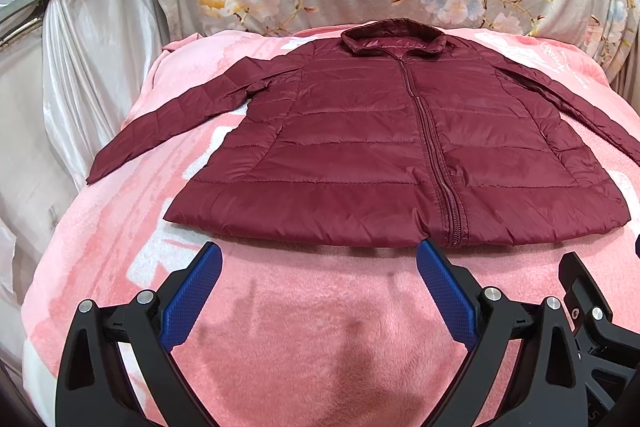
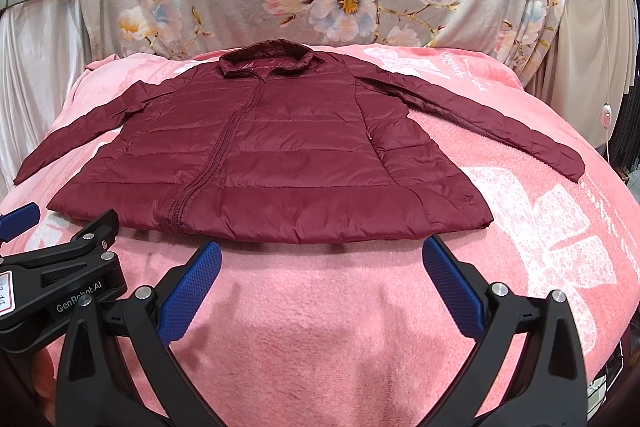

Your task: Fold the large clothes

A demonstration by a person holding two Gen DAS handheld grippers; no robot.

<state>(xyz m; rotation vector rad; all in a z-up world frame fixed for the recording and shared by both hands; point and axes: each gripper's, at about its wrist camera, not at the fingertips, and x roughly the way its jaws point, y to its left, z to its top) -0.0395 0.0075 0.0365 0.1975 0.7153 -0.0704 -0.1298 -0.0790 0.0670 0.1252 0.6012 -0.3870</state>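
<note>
- Jacket (image 1: 400, 147) flat on the bed (image 1: 304, 327), zipped, collar at far edge, sleeves out toward both side edges.
- Left gripper (image 1: 320, 267) and right gripper (image 2: 322, 265): both wide open, empty, just short of hem.
- Risk: slick shell slips from pinch; plush blanket caught along with hem.

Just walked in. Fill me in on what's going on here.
A person holds a gripper in each hand over a pink blanket. A dark red puffer jacket lies flat on it, zipped, front up, sleeves spread out, collar at the far end. The left gripper and right gripper both hover near the hem, jaws open, holding nothing. No fold has been made yet.
</note>
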